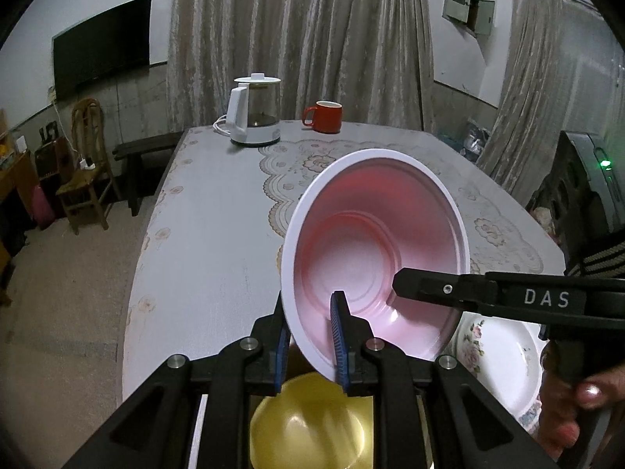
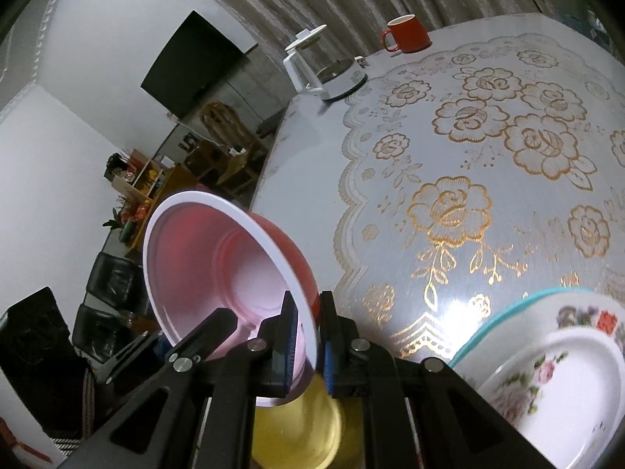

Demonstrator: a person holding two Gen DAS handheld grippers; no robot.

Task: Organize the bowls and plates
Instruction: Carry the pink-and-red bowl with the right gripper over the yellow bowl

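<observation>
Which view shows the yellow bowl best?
Left wrist: the yellow bowl shows its rounded inside below the pink bowl, framed by the tongs. The right wrist shows only a blurred yellow patch, largely hidden by its own tongs.

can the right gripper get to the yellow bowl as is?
Probably not yet. The right gripper is shut on the pink bowl rim, as is the left gripper, and that tilted bowl hangs right over the yellow bowl. It must be released first.
</observation>
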